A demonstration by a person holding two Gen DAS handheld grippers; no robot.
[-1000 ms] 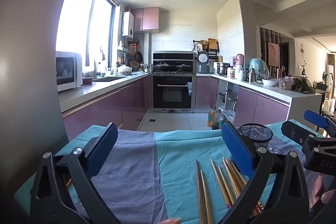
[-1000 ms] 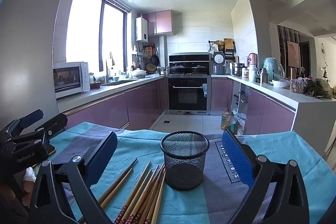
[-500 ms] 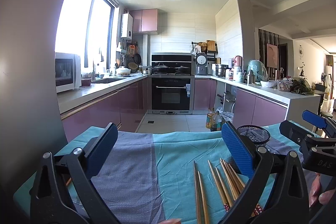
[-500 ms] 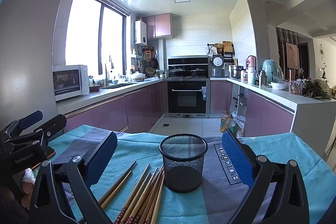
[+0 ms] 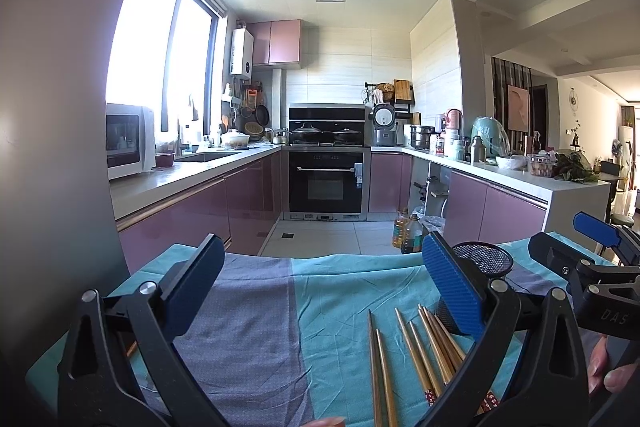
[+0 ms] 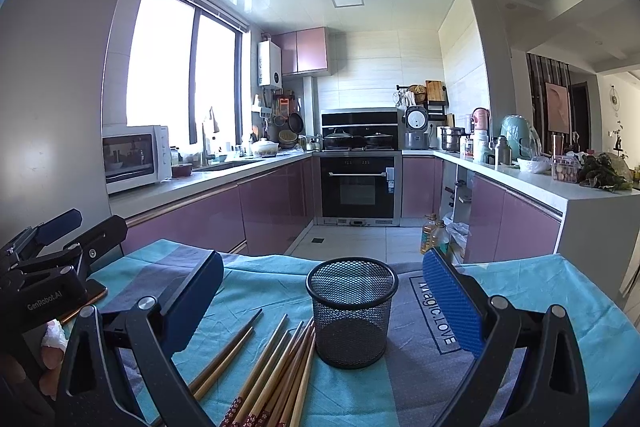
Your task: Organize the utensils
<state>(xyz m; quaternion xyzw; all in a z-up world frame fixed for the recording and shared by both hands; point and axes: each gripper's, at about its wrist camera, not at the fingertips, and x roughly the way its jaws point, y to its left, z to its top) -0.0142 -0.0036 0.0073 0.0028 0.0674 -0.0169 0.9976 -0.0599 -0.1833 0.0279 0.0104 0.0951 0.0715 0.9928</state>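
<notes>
Black mesh cup (image 6: pixel 351 311), teal-grey cloth (image 6: pixel 412 379)

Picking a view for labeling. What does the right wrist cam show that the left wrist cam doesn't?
Right wrist only: the whole mesh cup upright on the cloth, the "Magic LOVE" print, and the left tool at the left edge.
Left wrist only: the right tool at the right edge; here only the cup's rim clears a finger.
Both: chopsticks lying on the teal cloth beside the cup, and each view's own tool open and empty.
</notes>
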